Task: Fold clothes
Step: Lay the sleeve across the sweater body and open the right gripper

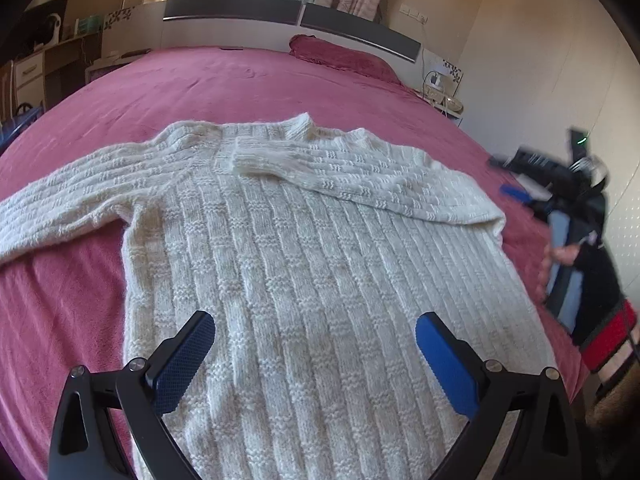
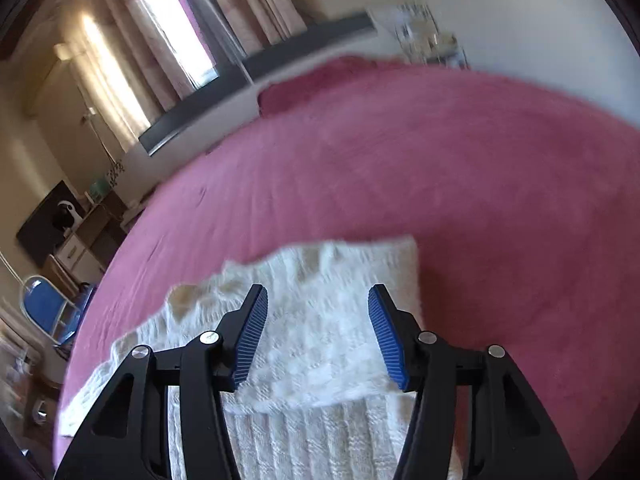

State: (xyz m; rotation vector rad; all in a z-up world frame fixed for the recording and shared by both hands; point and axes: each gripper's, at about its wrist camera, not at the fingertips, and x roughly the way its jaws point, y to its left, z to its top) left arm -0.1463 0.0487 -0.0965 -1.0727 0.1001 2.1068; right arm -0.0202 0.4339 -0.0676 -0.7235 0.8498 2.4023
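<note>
Now sleeve-folding step: cream knit sweater (image 1: 304, 248) flat on pink bedspread (image 1: 224, 80), one sleeve (image 1: 340, 168) across chest. Left gripper (image 1: 316, 356), right gripper (image 2: 318, 336) both agape, empty. Next: grab outstretched sleeve (image 1: 60, 208), fold inward.

The sweater (image 1: 304, 248) is cream-white, knitted in ribbed columns crossed by small basket-weave blocks. It lies on a bed (image 1: 224, 84) covered in plain rose-pink, with a darker crimson pillow (image 1: 340, 58). The headboard (image 1: 232, 16) is white with dark grey panels. Both tongs, left (image 1: 316, 330) and right (image 2: 318, 298), are black with blue textured pads (image 2: 250, 340). The curtains (image 2: 120, 68) are pale beige with a faint flower pattern.
</note>
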